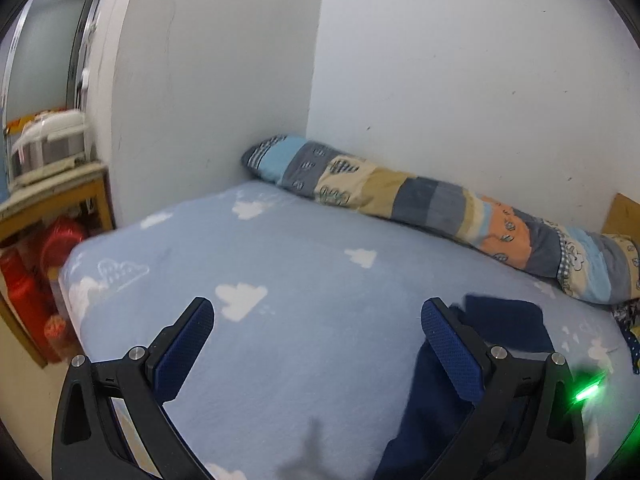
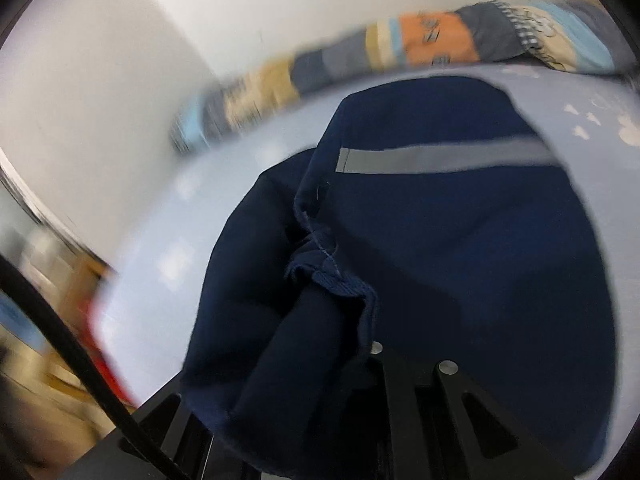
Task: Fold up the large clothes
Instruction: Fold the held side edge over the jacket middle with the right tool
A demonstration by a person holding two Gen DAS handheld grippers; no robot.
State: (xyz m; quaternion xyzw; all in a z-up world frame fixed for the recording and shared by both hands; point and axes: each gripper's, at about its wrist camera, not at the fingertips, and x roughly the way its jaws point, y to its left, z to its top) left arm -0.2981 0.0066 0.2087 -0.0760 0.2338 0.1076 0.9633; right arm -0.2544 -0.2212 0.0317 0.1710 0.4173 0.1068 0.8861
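Step in hand, by judgement: a fold of the garment (image 2: 460, 240) is being carried across the bed (image 1: 300, 264). The blur in the right wrist view agrees with a hand in motion.

Position of the garment: it lies on the bed, on the near side of the quilt (image 1: 440, 204), which is rolled along the wall (image 1: 460, 60). One bunched edge is lifted toward the right gripper (image 2: 344, 312); the rest spreads flat toward the quilt. A grey stripe (image 2: 440, 158) runs across the flat part.

Right gripper: jaws shut, with a hemmed wad of the garment draped over and clamped between them. The pads themselves are hidden by cloth.

Left gripper (image 1: 316, 344): jaws wide apart, nothing between them. It hangs over bare sheet on the side away from the quilt. The garment lies just beside its right finger (image 1: 452, 352); whether cloth and finger touch cannot be told.

Next move, by judgement:
1. Lay the held edge over the flat part, hem to hem.
2. Release only once the layer lies smooth.
3. Use the free left gripper to pin or square the opposite edge.

Risk: the bunched wad may drop as a lump, not a flat layer
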